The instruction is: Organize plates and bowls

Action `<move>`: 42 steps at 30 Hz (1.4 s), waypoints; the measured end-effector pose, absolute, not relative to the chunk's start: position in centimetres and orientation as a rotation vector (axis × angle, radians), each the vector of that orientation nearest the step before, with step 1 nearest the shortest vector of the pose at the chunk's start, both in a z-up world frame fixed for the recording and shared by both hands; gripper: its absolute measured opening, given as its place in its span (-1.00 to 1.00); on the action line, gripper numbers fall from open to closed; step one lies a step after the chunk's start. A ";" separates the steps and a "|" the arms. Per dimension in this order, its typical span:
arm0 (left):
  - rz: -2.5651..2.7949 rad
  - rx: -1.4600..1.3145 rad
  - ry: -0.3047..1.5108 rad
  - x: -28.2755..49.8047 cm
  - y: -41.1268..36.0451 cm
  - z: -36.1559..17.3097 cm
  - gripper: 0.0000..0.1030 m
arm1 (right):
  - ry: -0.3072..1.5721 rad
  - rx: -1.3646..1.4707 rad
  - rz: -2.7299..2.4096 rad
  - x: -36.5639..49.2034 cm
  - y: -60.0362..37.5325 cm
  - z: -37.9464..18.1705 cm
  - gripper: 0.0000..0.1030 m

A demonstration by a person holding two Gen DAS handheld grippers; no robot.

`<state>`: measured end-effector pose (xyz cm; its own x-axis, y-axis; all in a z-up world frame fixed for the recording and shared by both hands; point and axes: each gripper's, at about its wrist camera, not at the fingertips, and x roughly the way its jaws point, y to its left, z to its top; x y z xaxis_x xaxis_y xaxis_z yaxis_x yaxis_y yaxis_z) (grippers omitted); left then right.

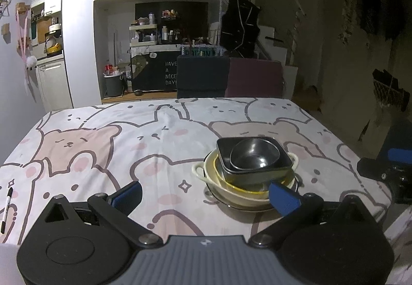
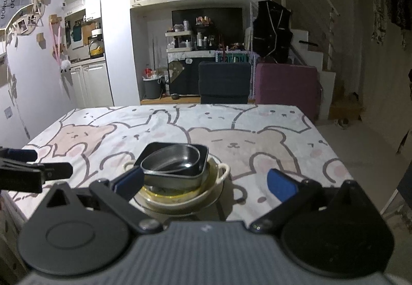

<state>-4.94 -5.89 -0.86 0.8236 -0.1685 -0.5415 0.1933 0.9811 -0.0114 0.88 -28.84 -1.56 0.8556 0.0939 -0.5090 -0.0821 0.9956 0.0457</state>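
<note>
- One marker pen (image 1: 6, 210) lies at the left edge of the counter (image 1: 108, 146), well apart from the dishes.
- Left gripper (image 1: 206, 195): jaws released, spread wide, holding nothing.
- One stack stands on the counter: a round dark bowl (image 1: 253, 155) inside a square dark dish (image 1: 257, 174), in a yellow bowl (image 1: 239, 188), in a cream two-handled bowl (image 1: 206, 174), on one glass plate (image 1: 219, 198).
- Right gripper (image 2: 204, 183): jaws released, empty; the stack sits beside its left finger.

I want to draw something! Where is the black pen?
In the left wrist view, the black pen lies on the bear tablecloth at the far left edge, left of the left hand-held gripper and away from the stacked dishes.
</note>
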 end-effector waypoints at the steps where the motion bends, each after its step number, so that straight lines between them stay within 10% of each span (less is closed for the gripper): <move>1: -0.193 0.049 0.570 -5.1 -6.0 -1.0 1.00 | 0.538 0.019 0.094 0.7 -28.8 -1.6 0.99; 42: -0.215 0.058 0.555 -5.7 -5.9 -1.2 1.00 | 0.555 0.031 0.085 -0.1 -28.8 -2.2 0.99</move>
<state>-5.72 -5.89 -1.20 0.8280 -0.1867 -0.5288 0.2180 0.9759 -0.0031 -0.13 -28.76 -2.17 0.8465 0.0888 -0.5249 -0.0718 0.9960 0.0527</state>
